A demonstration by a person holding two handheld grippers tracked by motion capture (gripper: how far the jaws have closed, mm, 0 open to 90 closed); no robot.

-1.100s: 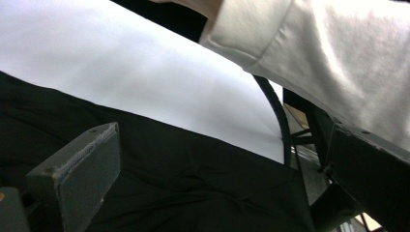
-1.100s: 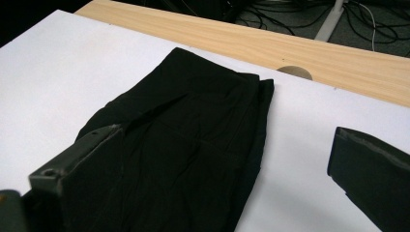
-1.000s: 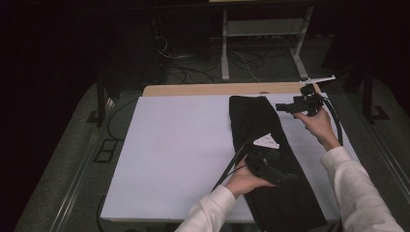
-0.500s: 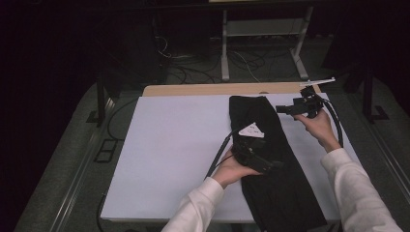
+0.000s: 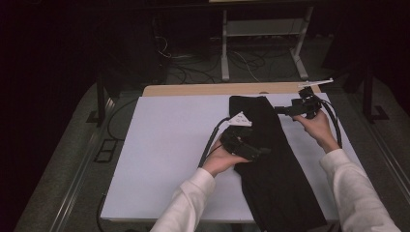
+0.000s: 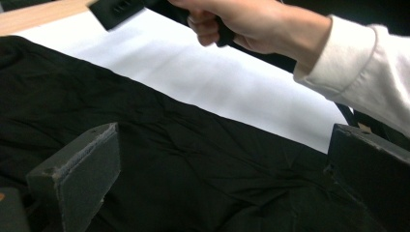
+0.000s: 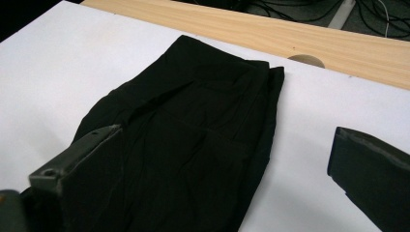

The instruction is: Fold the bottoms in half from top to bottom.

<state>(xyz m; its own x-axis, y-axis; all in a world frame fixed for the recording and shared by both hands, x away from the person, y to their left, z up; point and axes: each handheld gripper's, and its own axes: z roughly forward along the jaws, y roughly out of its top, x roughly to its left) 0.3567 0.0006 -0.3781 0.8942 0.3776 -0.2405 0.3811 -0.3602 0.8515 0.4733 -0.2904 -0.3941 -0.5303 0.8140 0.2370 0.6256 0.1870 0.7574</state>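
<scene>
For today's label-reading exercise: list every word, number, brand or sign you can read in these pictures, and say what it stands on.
None can be read.
Black garment: no print or tag in sight.
White sheet: blank.
Grey plate on the left gripper: faint marks, too small to read.
Right gripper: no lettering legible.

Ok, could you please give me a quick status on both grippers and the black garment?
Left gripper open, over the black garment. Right gripper open at its far end, holding nothing. Garment lies lengthwise on the white table cover, nothing in the way.

One black garment, one white table sheet, two grippers: left, right.
</scene>
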